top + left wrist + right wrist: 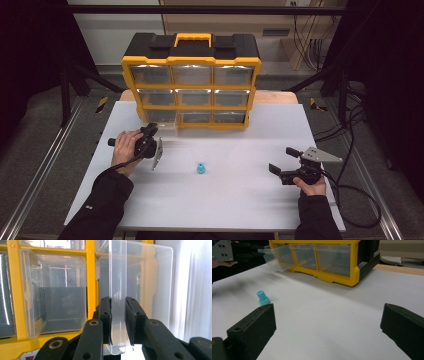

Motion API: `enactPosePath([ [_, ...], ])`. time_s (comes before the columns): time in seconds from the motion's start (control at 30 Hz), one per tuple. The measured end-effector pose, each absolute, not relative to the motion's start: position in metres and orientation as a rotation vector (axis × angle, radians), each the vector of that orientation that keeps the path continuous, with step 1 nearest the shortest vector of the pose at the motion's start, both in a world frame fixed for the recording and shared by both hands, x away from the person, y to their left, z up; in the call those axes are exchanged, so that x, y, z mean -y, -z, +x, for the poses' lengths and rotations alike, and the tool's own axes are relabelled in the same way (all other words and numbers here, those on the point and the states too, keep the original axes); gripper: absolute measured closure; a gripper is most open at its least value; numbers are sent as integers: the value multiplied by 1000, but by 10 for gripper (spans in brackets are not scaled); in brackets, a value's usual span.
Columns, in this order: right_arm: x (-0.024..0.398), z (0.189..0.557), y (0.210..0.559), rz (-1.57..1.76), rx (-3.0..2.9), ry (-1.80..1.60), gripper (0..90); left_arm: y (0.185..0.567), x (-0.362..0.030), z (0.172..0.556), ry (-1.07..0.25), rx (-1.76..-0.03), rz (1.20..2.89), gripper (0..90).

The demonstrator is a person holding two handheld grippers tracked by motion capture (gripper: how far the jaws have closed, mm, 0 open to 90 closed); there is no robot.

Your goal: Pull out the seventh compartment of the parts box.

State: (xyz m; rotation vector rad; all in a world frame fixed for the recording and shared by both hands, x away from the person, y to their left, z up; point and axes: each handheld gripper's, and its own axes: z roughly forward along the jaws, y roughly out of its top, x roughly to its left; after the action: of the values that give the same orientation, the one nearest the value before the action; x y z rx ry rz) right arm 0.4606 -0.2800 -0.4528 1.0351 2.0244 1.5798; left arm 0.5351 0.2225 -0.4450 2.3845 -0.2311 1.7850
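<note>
Gripping clear plastic drawer [140, 272] by front lip, left gripper [117, 322] clamped on thin wall between its pads; drawer part-drawn from bottom-left slot of yellow organizer [192, 80], directly ahead of that gripper. Likely light, stiff, slick, somewhat brittle: pull straight, squeeze modestly. Right gripper [327, 330] spread wide, empty, above tabletop [240, 190]; blue cap [263, 298] just beyond its left jaw.

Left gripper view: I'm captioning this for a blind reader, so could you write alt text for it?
The left gripper has its two black jaws closed on the front lip of a clear plastic drawer, pulled partway out of a yellow organizer. Beside it, another clear drawer sits shut in the frame.
</note>
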Motion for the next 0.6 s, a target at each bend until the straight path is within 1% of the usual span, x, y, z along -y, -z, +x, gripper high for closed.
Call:
enactPosePath([
  [0.6, 280, 461, 453, 1033, -2022, -1580, 7, 445, -224, 528, -1784, 244, 2377, 758],
])
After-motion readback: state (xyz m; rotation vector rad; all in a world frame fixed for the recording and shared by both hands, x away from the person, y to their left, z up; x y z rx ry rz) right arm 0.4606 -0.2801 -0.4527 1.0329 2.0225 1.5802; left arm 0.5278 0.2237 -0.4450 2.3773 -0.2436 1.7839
